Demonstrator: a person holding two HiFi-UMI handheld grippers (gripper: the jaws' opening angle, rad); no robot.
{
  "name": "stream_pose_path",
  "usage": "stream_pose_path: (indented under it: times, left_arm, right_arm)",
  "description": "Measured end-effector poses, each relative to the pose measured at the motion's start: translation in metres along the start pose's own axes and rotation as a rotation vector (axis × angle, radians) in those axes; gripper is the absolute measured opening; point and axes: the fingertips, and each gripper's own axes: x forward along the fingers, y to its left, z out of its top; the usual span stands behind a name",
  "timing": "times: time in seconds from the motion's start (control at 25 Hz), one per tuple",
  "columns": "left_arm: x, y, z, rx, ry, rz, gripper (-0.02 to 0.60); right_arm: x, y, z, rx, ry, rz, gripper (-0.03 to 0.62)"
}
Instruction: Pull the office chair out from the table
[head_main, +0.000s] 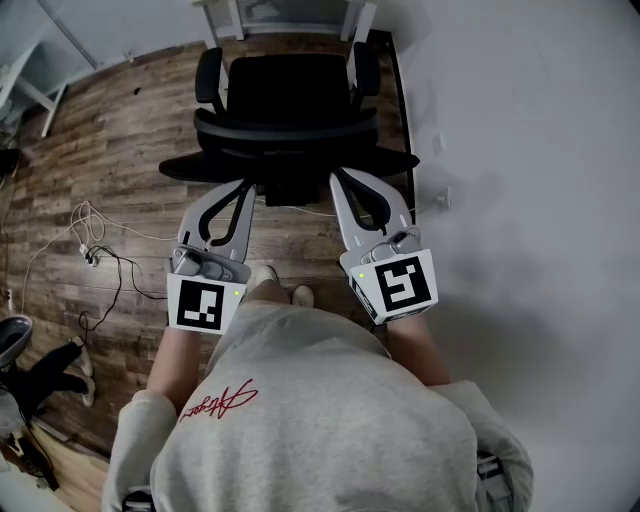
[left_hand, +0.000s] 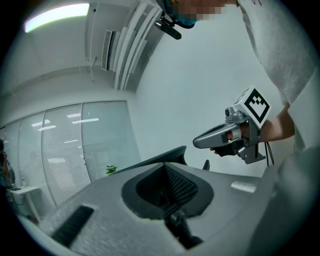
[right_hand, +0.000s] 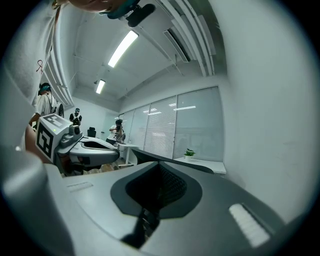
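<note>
A black office chair stands in front of me with its back toward me and its seat pushed up to a white table. My left gripper and right gripper point level at the top rim of the backrest, side by side. Both are shut with their tips at that rim. In the left gripper view the black rim runs just past my left gripper, and mesh shows through the hole between its fingers. The right gripper view shows the same rim. Whether either pinches the rim I cannot tell.
A white wall runs close along the right of the chair. Cables lie on the wood floor to the left. Part of another chair sits at the lower left. My feet stand just behind the chair.
</note>
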Motion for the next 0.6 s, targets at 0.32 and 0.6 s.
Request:
stream_pose_path:
  times: [0.32, 0.6]
  left_arm:
    - [0.0006, 0.0011, 0.0049, -0.059, -0.029, 0.026, -0.006]
    - [0.0008, 0.0007, -0.0026, 0.069, 0.031, -0.020, -0.006]
  right_arm:
    - [-0.0006, 0.0019, 0.0002, -0.016, 0.000, -0.002, 0.002]
    - [0.0040, 0.0037, 0.0026, -0.011, -0.011, 0.012, 0.002]
